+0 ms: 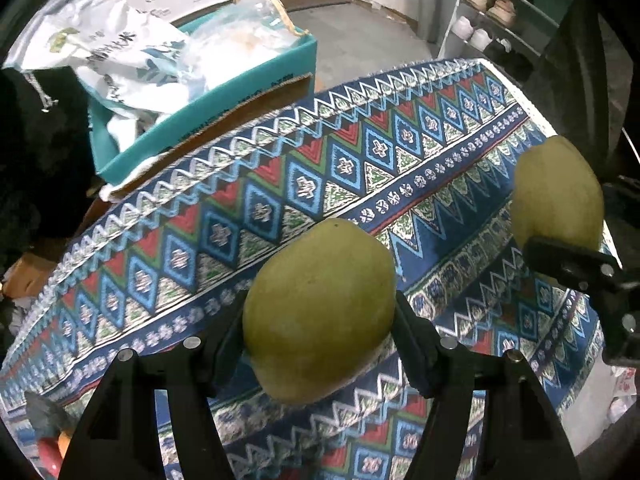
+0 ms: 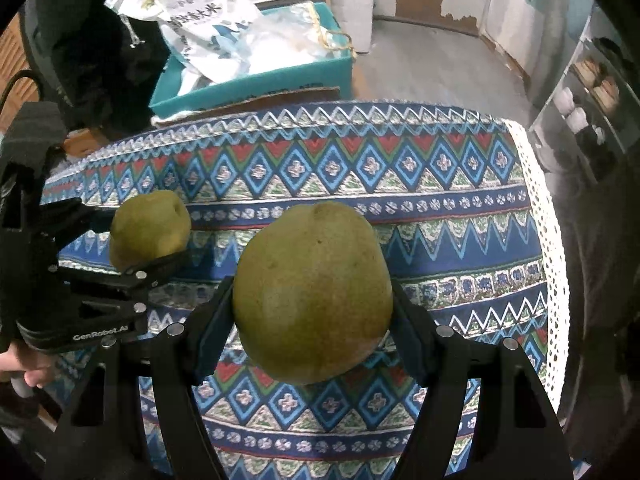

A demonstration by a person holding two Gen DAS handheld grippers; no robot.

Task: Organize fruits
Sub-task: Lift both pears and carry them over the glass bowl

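Observation:
My left gripper (image 1: 320,332) is shut on a green pear (image 1: 320,312) and holds it above the patterned tablecloth (image 1: 280,184). My right gripper (image 2: 314,320) is shut on a second green pear (image 2: 312,292), also held above the cloth (image 2: 400,184). In the left wrist view the right gripper's pear (image 1: 558,196) shows at the right, with one black finger (image 1: 568,260) across it. In the right wrist view the left gripper (image 2: 80,280) and its pear (image 2: 148,226) show at the left.
A teal cardboard box (image 1: 208,108) with white bags stands behind the table; it also shows in the right wrist view (image 2: 260,84). A shoe rack (image 1: 492,20) stands at the back right. The cloth's white lace edge (image 2: 548,240) marks the table's right side.

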